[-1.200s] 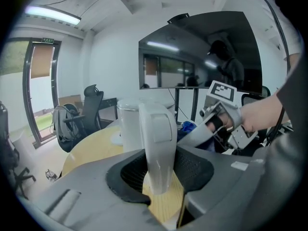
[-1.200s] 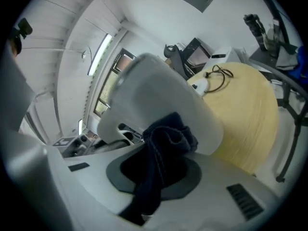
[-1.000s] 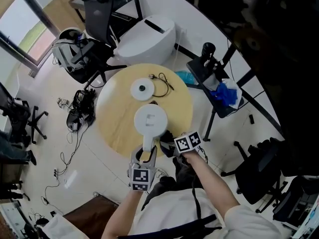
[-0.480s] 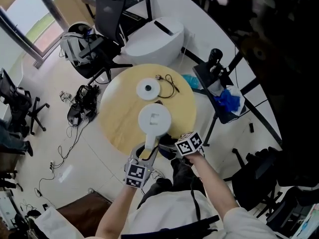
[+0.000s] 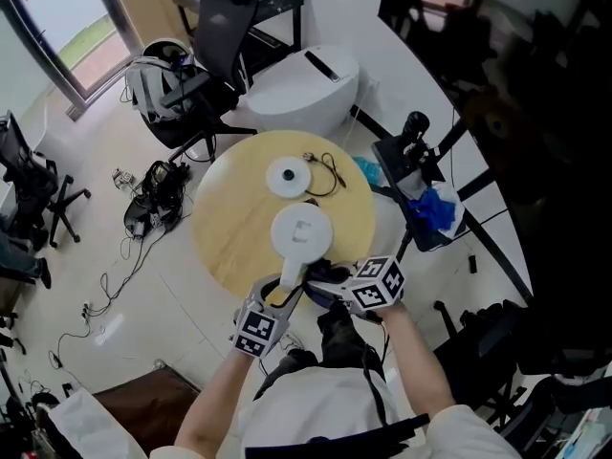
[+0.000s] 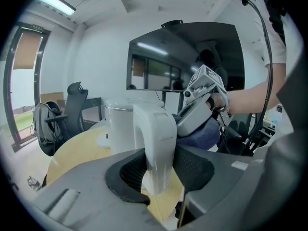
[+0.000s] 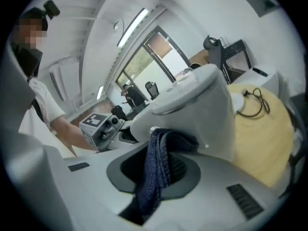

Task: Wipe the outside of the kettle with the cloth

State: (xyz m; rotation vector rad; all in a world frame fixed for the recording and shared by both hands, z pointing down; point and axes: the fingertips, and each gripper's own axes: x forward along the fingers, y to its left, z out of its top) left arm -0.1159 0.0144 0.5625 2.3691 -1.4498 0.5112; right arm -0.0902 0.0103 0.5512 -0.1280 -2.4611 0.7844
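Round wooden table (image 5: 225, 223) bears the white kettle (image 5: 302, 229) near its close edge, handle (image 6: 155, 138) toward the person. Left gripper (image 6: 156, 172) is clamped on that handle. Right gripper (image 7: 159, 172) pinches the blue cloth (image 7: 166, 141), whose fold lies against the kettle's wall straight ahead, beside the handle.

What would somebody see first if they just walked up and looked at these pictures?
Probably the big white kettle, standing on the round wooden table near the edge closest to the person. The left gripper is clamped on its handle. The right gripper pinches a dark blue cloth and holds it against the kettle's side.
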